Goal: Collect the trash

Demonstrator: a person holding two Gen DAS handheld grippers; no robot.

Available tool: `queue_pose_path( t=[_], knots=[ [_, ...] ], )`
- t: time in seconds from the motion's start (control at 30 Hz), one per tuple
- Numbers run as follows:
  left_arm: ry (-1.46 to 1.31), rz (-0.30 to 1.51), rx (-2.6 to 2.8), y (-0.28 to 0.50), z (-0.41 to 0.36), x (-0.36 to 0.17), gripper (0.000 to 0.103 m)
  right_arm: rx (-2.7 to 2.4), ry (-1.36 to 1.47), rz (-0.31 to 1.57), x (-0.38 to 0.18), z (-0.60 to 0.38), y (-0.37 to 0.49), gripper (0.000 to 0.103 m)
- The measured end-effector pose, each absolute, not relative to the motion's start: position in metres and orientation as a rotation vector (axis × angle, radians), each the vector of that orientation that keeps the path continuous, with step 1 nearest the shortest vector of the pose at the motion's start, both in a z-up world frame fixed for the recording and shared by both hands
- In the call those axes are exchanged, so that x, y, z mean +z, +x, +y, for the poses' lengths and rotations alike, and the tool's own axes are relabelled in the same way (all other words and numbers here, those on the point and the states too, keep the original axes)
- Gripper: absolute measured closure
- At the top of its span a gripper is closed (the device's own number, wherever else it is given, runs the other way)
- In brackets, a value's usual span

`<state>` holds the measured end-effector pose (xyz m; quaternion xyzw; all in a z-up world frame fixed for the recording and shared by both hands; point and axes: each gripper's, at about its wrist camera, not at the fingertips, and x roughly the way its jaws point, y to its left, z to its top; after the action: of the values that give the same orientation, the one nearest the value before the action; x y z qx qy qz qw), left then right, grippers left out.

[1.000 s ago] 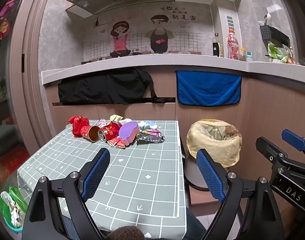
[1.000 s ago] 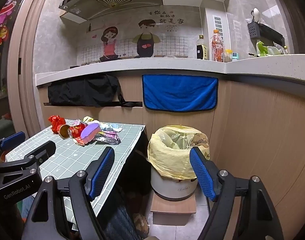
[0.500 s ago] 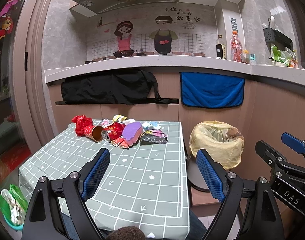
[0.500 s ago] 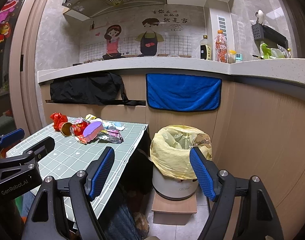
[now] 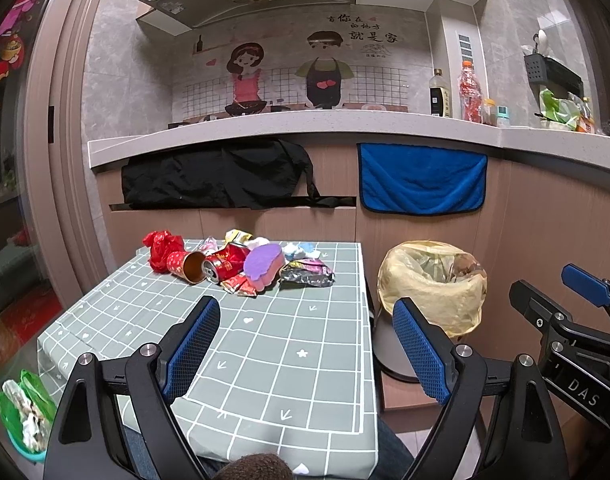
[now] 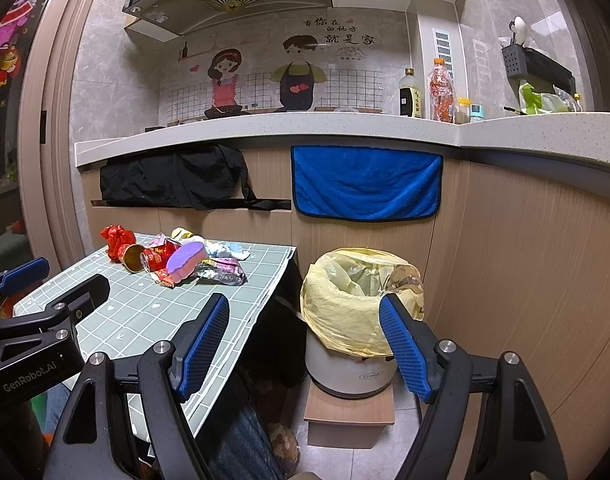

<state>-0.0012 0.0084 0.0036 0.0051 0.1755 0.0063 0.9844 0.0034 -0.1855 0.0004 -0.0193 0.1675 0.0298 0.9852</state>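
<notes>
A heap of trash lies at the far end of the grey checked table (image 5: 297, 360): a red can (image 5: 221, 266), a red crumpled bag (image 5: 161, 246), a purple sponge (image 5: 263, 266) and a silver wrapper (image 5: 307, 274). The heap also shows in the right wrist view (image 6: 177, 258). A bin with a yellow bag (image 5: 433, 280) (image 6: 357, 300) stands right of the table. My left gripper (image 5: 305, 344) is open and empty above the table's near part. My right gripper (image 6: 305, 344) is open and empty, in front of the bin.
A counter (image 5: 305, 128) with a black cloth (image 5: 217, 176) and a blue towel (image 5: 421, 180) runs behind the table. Bottles (image 5: 469, 92) stand on it. The bin sits on a low wooden stool (image 6: 349, 412). A green bag (image 5: 21, 412) lies at the lower left.
Both grippers have shifted slightly upward and leftward, so the table and bin sit a little lower and further right in view. Both stay open. The trash has not moved.
</notes>
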Motion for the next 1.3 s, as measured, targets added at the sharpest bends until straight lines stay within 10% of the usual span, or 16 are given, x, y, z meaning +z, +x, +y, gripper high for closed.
queue_pose_path(
  t=[1.3],
  knots=[
    [0.013, 0.353, 0.014, -0.0012, 0.0077, 0.0039, 0.015, 0.058, -0.03, 0.333, 0.001, -0.1894, 0.0026, 0.028]
  ],
)
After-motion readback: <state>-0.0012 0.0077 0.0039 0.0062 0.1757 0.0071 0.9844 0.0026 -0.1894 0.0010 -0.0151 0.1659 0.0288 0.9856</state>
